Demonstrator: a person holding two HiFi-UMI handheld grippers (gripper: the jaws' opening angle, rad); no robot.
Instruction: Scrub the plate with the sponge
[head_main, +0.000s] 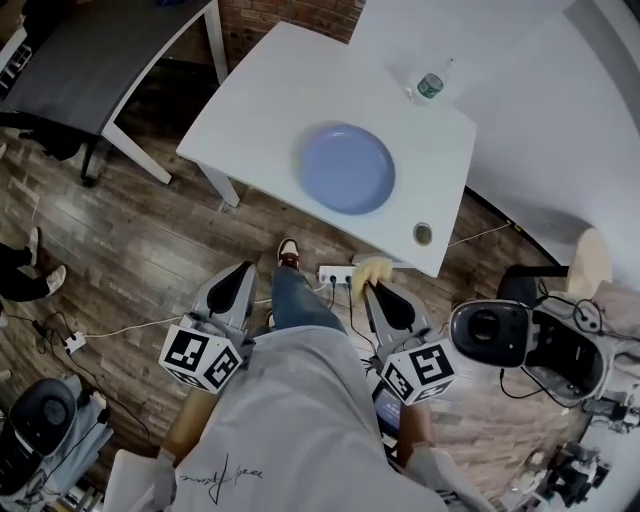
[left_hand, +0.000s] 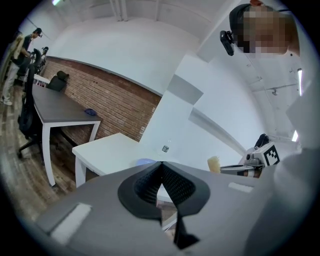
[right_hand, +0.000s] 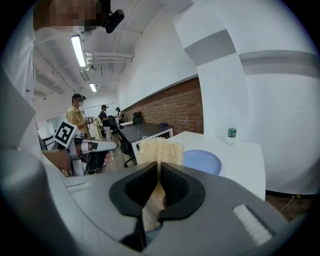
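On the white desk (head_main: 262, 95), the blue plate (head_main: 347, 167) lies apart from both grippers.
The right gripper (right_hand: 159, 167) pinches the sponge (right_hand: 160, 149) in its fingers, the lower part hidden; the left gripper (left_hand: 161, 165) has its fingers closed on nothing.

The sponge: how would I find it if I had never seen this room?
Start at the white table carrying the blue plate, then look just off its near edge, toward the person. There the right tongs pinch the sponge: a pale yellow, coarse, fibrous pad, the only fuzzy thing beside the smooth plate and grey tongs.
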